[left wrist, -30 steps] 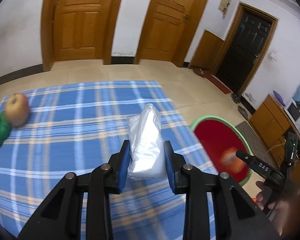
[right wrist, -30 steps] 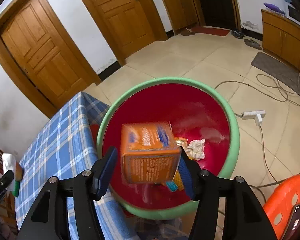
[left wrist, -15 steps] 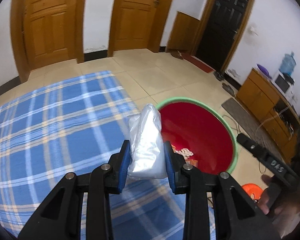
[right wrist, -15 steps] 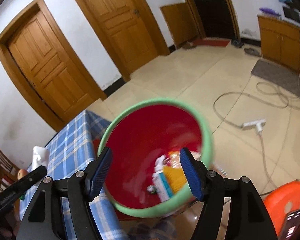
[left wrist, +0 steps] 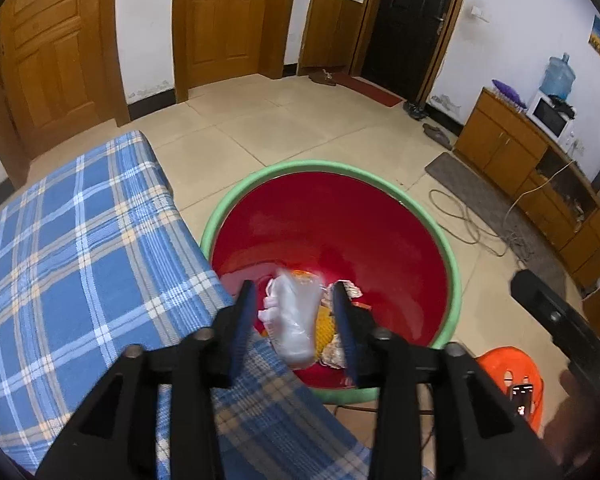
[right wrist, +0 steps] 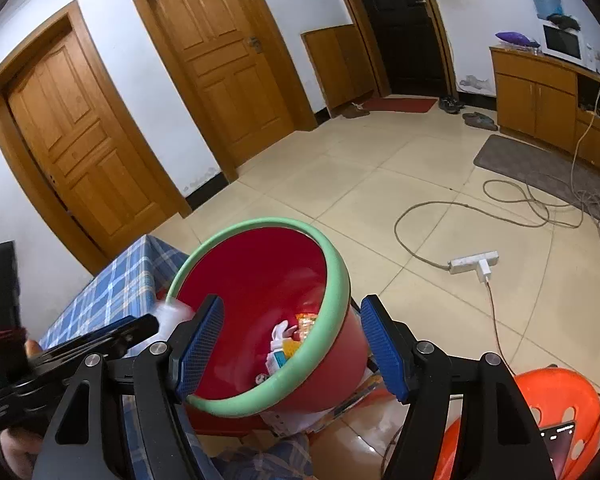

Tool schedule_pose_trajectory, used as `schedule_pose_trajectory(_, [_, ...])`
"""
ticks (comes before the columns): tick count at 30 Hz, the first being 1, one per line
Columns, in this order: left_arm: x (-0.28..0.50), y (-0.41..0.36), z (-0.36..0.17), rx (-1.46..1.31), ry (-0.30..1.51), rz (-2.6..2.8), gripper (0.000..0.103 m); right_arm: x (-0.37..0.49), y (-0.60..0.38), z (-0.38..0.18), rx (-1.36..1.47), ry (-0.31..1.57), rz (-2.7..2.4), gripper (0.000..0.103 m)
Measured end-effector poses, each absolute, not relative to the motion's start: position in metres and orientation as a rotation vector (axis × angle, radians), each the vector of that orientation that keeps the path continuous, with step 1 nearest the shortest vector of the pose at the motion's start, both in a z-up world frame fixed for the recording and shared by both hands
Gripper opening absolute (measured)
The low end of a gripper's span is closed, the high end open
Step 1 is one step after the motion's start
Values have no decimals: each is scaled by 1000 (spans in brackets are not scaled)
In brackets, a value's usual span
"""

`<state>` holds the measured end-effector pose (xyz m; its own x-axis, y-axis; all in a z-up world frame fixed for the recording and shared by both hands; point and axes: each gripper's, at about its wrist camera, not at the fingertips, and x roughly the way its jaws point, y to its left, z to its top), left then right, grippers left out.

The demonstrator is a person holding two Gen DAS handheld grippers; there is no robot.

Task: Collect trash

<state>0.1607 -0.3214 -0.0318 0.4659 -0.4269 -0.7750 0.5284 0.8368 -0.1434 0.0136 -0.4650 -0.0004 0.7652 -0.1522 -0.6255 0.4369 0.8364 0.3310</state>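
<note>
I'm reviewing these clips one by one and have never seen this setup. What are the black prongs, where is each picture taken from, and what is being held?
No robot here: a person carries a two-finger gripper in each hand, with a wide-angle camera on each looking along its fingers.

In the left-hand view, the left gripper is over a red bin with a green rim, beside a table with a blue plaid cloth. Its jaws are opening, and a clear plastic bag, blurred, sits between them with gaps on both sides, apparently dropping in.

In the right-hand view, the right gripper is open and holds nothing; the bin shows between its fingers, with trash already inside. An orange stool stands at lower right.
</note>
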Motion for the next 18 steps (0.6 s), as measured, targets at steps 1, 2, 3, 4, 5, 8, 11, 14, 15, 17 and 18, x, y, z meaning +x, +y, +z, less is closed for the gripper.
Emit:
schedule_pose_trajectory(1, [160,-320,-32,122,908,-585,54,12,-464,-1,485,622,-334,72])
schedule_pose_trajectory(2, [157,-319,-30,121,900,-582,54,11,-463,0,484,621,-335,72])
schedule_pose_trajectory(3, [155,-316,-28,120,895,-579,54,11,-462,0,481,620,-334,72])
schedule_pose_trajectory(4, [153,-312,-26,115,894,-572,54,11,-459,1,479,621,-332,72])
schedule_pose_trajectory(5, [151,-308,-25,106,896,-565,54,12,-458,1,476,623,-328,72])
schedule_pose_trajectory(8, [145,-291,-17,70,900,-536,54,9,-447,4,461,626,-299,72])
schedule_pose_trajectory(11, [132,-275,-5,72,870,-497,54,6,-435,9,452,623,-279,73])
schedule_pose_trajectory(14, [119,-254,10,70,838,-460,59,4,-421,13,445,629,-259,78])
schedule_pose_trajectory(15, [113,-246,15,64,827,-451,63,3,-417,13,440,633,-251,78])
schedule_pose_trajectory(17, [102,-227,24,52,801,-428,73,1,-405,14,423,643,-243,79])
schedule_pose_trajectory(18, [99,-220,27,51,791,-409,78,-1,-399,16,416,646,-241,79])
